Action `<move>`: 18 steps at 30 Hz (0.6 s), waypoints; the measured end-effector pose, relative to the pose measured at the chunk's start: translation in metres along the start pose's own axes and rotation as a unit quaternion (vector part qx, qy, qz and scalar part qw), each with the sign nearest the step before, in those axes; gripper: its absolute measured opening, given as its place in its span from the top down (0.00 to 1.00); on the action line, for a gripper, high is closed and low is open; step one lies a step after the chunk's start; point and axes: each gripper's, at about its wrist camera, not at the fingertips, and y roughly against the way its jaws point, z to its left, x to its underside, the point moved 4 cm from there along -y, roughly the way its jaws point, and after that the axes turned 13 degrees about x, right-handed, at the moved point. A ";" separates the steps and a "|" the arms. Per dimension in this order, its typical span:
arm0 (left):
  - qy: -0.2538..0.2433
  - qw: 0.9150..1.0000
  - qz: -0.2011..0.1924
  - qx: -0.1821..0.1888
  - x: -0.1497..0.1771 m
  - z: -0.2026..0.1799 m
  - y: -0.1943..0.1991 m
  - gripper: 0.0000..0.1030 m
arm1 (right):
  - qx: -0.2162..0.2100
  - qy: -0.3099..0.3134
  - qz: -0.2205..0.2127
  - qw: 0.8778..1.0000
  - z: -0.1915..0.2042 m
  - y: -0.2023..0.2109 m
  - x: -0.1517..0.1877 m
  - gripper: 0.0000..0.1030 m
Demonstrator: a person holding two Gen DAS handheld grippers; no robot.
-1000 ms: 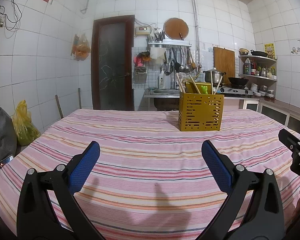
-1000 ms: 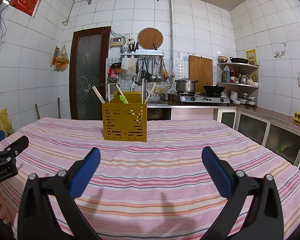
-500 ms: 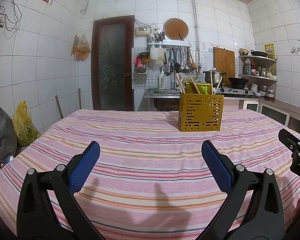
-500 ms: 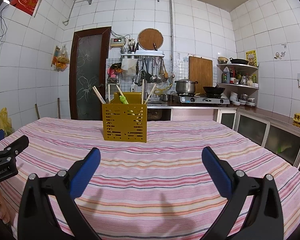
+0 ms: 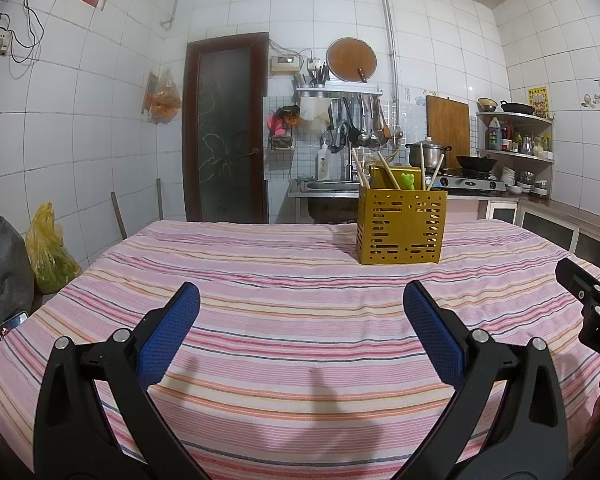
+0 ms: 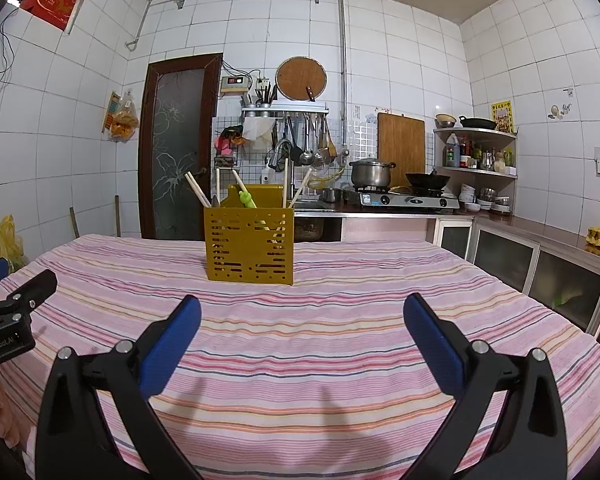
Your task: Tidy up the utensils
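nothing has moved since the earlier frames: both grippers, left gripper [image 5: 300,320] and right gripper [image 6: 302,322], hover with jaws spread and empty. chopsticks [image 6: 198,190] stand in the yellow holder [image 6: 250,244] mid-frame on the worktop [image 6: 340,344]; the task looks done.

Almost nothing has changed over the last second. From my left wrist, the yellow utensil holder [image 5: 401,226] has slipped a shade lower and to the left in the picture, so my left hand has drifted very slightly; from my right wrist the holder [image 6: 250,244] sits where it did. My left fingers [image 5: 171,334] and right fingers [image 6: 434,344] are spread as wide as before, with nothing between them. The chopsticks [image 6: 196,189] and the green-topped piece [image 6: 247,199] in the holder have not shifted.
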 end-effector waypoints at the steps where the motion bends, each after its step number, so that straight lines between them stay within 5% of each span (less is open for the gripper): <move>1: 0.000 1.000 0.000 0.000 0.000 0.000 0.000 0.05 | 0.000 0.000 0.000 1.000 0.000 0.000 0.000 0.04; 18: -0.001 1.000 -0.002 0.000 0.000 -0.001 0.001 0.05 | 0.000 0.000 0.000 1.000 0.000 0.000 0.000 0.04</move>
